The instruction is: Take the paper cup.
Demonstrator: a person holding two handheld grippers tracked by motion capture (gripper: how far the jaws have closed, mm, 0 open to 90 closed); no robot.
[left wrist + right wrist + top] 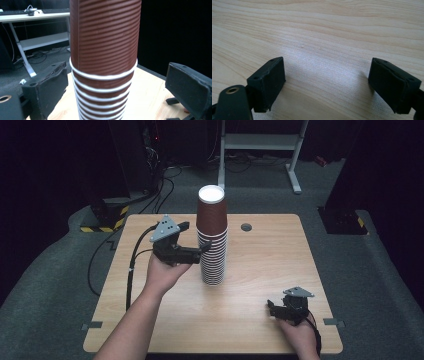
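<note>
Stack of brown ribbed paper cups with white rims (212, 240) stands mid-table on the pale wooden table (270, 270). The left gripper (197, 251) straddles it, jaws wide, contact unclear. The right gripper (272, 309) rests near right, agape, holding nothing.

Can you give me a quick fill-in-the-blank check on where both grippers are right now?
1. The left gripper has its jaws open on either side of the stack of ____ paper cups.
2. The stack stands ____ on the wooden table.
3. The right gripper rests on the table with its jaws ____.

Missing words: brown; upright; open
</note>
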